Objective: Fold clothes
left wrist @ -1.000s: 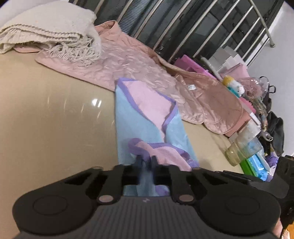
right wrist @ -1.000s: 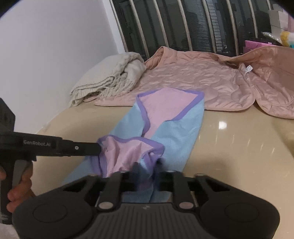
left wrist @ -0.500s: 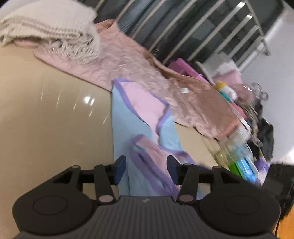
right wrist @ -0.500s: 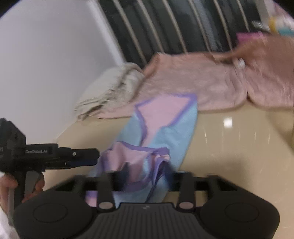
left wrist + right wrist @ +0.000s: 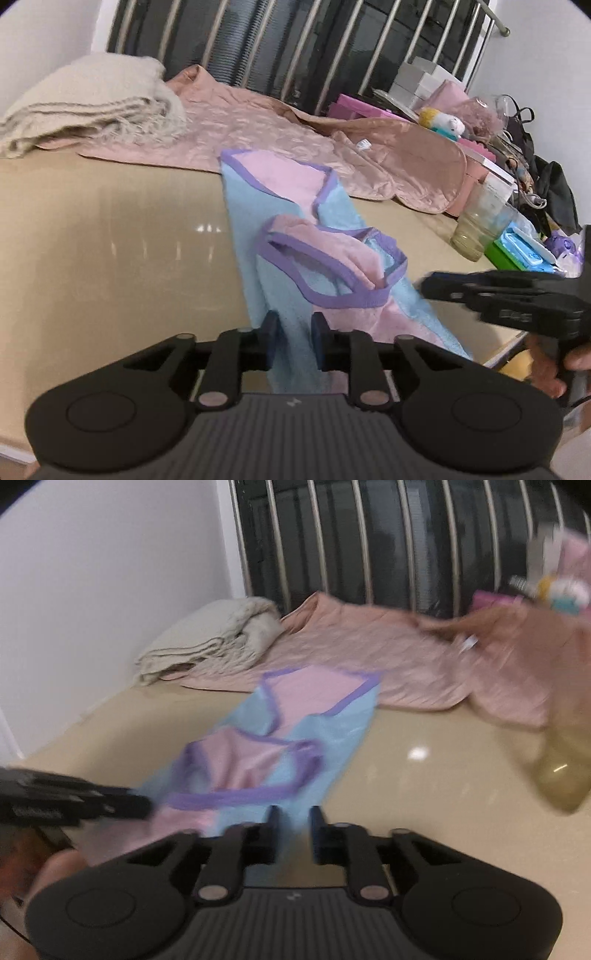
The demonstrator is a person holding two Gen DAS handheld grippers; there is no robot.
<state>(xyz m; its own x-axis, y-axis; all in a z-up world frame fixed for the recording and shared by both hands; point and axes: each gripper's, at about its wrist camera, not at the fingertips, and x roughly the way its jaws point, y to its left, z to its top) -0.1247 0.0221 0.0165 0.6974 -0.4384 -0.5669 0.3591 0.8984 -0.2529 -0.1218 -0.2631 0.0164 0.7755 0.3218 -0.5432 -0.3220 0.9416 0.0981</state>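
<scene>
A light blue cloth with pink panels and purple trim (image 5: 291, 229) lies lengthwise on the beige table (image 5: 110, 240), its near end bunched in a loose fold. It also shows in the right wrist view (image 5: 280, 746), blurred. My left gripper (image 5: 294, 332) is open over the cloth's near end, with blue fabric between the jaws but not pinched. My right gripper (image 5: 294, 823) is open just above the cloth's near right edge. It also shows in the left wrist view (image 5: 491, 291), and the left gripper shows in the right wrist view (image 5: 77, 805).
A quilted pink jacket (image 5: 280, 136) is spread at the back of the table, with a folded cream blanket (image 5: 88, 103) at the back left. A plastic jar (image 5: 480, 221), boxes and clutter stand at the right. A railing (image 5: 295, 40) runs behind.
Both grippers were shut on the cloth's near end a second ago. They have opened, let the fold drop and pulled back toward the near edge.
</scene>
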